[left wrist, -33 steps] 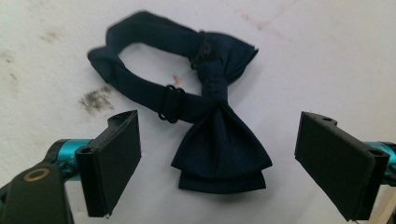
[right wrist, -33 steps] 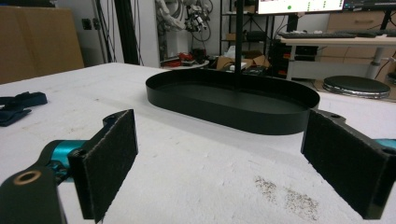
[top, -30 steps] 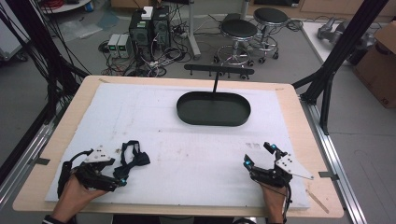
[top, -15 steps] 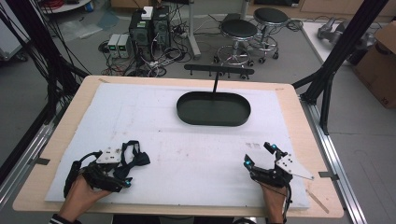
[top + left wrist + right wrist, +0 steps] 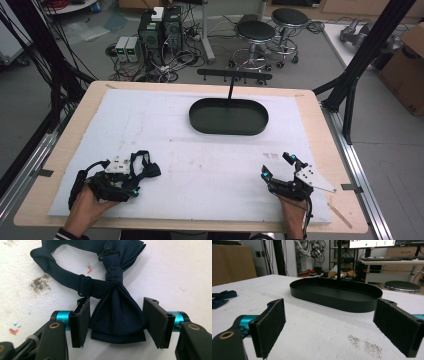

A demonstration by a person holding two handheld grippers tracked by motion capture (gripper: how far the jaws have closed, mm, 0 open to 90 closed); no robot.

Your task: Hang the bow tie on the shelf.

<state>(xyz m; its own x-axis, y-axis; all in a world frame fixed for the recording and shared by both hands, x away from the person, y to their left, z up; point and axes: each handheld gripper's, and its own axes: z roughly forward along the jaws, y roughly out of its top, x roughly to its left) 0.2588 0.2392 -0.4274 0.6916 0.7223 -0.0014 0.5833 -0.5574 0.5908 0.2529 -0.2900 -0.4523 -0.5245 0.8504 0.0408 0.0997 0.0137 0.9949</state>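
Near the table's front-left corner, the left gripper [image 5: 116, 322] straddles one wing of a navy bow tie [image 5: 117, 315] lying flat on the white mat [image 5: 210, 165]; its jaws have just been closing, the pads at the wing's two edges, real contact not discernible. At front right, the right gripper [image 5: 277, 167] rests with jaws spread wide, grasping nothing. Bare mat separates both from the black oval tray [image 5: 228, 116] toward the far edge. No legible writing is visible.
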